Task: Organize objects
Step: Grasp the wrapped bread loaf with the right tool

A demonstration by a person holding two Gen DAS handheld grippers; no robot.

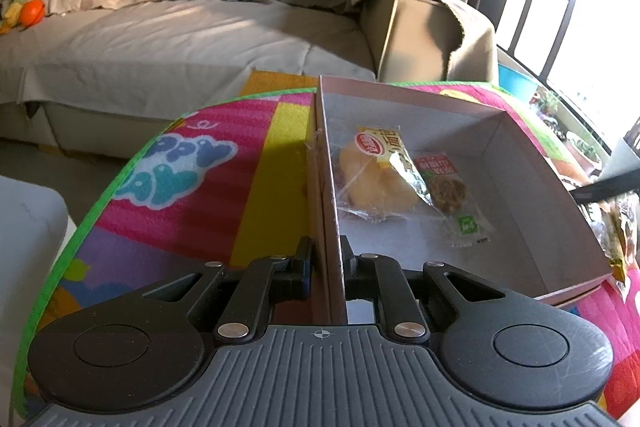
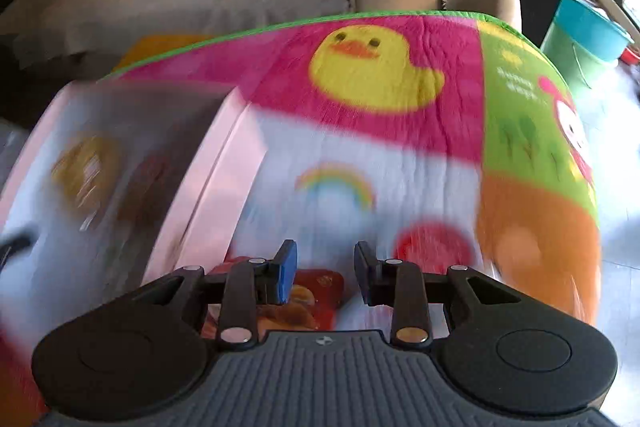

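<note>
Clamping the near left wall of the shallow pink cardboard box [image 1: 400, 93], the left gripper [image 1: 327, 259] had its jaws narrow, one finger outside the wall and one inside. Two sealed snack packets lay in the box, overlapping: a clear bread packet with a yellow-and-red label [image 1: 376, 171] printed in Chinese characters, and a cookie packet with a red label and green corner mark [image 1: 452, 195], its text too small to read. The box rested on a colourful quilted play mat [image 1: 192, 195] lettered "HAPPY DAY", partly legible. The right gripper [image 2: 326, 267] held nothing, its jaws narrowly apart above a red snack packet [image 2: 316, 303] on the mat, beside the blurred box.
</note>
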